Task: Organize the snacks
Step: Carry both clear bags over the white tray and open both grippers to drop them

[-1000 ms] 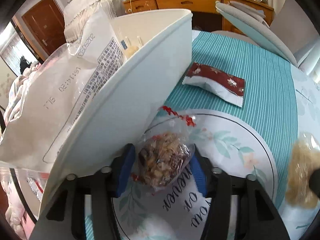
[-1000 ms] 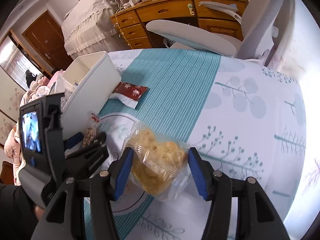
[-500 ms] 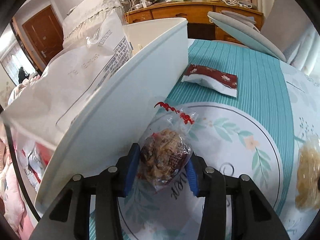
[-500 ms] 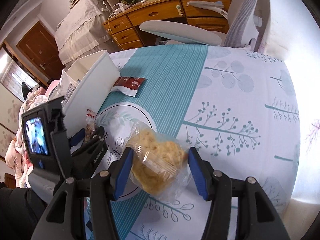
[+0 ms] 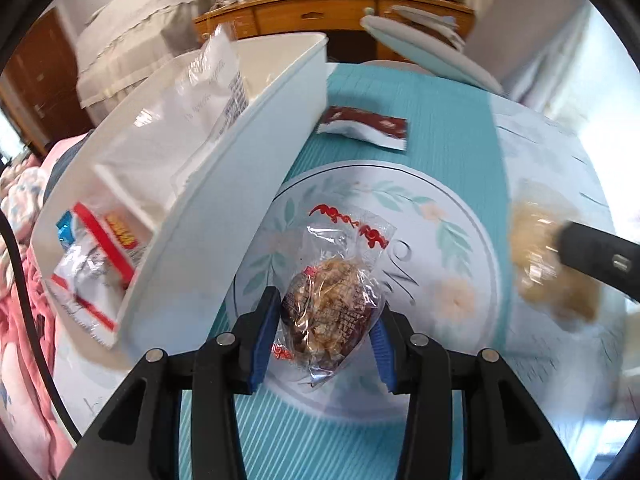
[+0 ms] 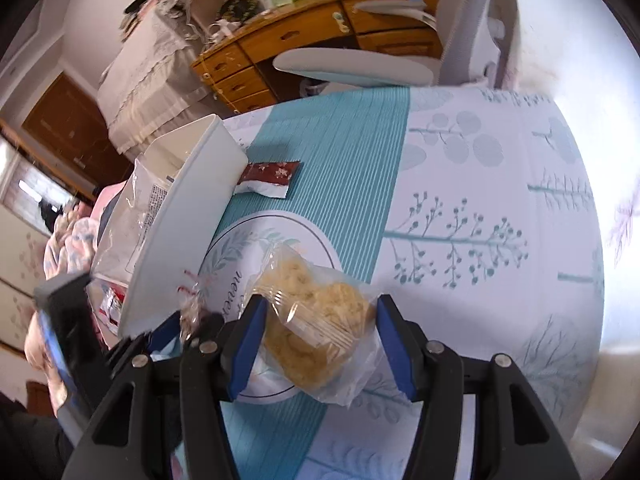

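My left gripper (image 5: 325, 322) is shut on a clear bag of brown snack (image 5: 328, 312) with a red twist tie, held above the tablecloth just right of the white storage box (image 5: 224, 208). My right gripper (image 6: 318, 330) is shut on a clear bag of pale yellow snack (image 6: 316, 320), also lifted; that bag shows blurred at the right of the left wrist view (image 5: 548, 256). The box holds a large clear bag (image 5: 200, 92) and red-and-white packets (image 5: 96, 264). A dark red snack packet (image 5: 366, 128) lies on the teal stripes beyond the box, also in the right wrist view (image 6: 270, 180).
The table has a teal and white cloth with a round printed motif (image 5: 400, 240). A grey chair (image 6: 356, 66) stands at the far edge, with a wooden desk (image 6: 320, 36) behind it. The left gripper's body (image 6: 76, 336) is close to the right gripper's left side.
Both grippers have risen with their bags. The left gripper now looks down into the box from higher up. The right gripper has moved closer to the left one.
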The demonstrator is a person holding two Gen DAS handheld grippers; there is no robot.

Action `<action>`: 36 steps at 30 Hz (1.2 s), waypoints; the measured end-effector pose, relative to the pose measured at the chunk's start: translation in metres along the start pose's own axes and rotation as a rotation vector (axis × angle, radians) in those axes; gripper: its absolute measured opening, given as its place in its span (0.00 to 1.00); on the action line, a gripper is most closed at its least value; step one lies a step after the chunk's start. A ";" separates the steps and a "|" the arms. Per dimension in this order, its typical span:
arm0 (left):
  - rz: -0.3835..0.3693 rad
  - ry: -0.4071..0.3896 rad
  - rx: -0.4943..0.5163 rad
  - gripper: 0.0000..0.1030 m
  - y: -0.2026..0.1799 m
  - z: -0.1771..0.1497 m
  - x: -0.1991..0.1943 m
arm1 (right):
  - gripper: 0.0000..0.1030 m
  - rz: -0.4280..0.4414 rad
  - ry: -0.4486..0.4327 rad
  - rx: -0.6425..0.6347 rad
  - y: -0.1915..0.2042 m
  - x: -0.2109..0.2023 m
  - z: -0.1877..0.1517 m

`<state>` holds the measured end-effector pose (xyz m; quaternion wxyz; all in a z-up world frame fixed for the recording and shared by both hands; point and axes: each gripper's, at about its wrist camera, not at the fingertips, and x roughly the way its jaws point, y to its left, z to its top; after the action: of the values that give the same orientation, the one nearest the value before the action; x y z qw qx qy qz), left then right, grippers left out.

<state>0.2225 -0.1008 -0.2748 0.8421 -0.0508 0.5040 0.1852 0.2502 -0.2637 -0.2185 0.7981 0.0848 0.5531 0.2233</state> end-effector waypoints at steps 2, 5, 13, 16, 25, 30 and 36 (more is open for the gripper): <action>-0.012 0.016 0.003 0.41 0.003 0.002 -0.013 | 0.55 0.001 0.009 0.034 0.002 -0.001 -0.003; -0.027 0.009 0.026 0.41 0.008 0.006 -0.030 | 0.55 0.008 0.018 0.088 0.005 -0.005 -0.010; -0.113 0.034 0.082 0.41 0.032 0.010 -0.071 | 0.55 0.042 0.028 0.236 0.016 -0.020 -0.033; -0.147 0.055 0.097 0.41 0.047 0.012 -0.085 | 0.55 0.053 0.020 0.249 0.032 -0.029 -0.044; -0.317 0.067 0.269 0.41 0.089 0.015 -0.129 | 0.55 0.073 0.005 0.314 0.093 -0.041 -0.082; -0.393 0.037 0.338 0.41 0.121 0.027 -0.149 | 0.55 0.080 -0.044 0.342 0.131 -0.050 -0.092; -0.461 -0.007 0.372 0.41 0.162 0.047 -0.156 | 0.55 0.083 -0.170 0.329 0.175 -0.060 -0.089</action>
<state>0.1366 0.0218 -0.1003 0.8586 -0.0082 0.5014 -0.1065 0.1048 -0.1455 -0.1338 0.8074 0.2554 0.5088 0.1546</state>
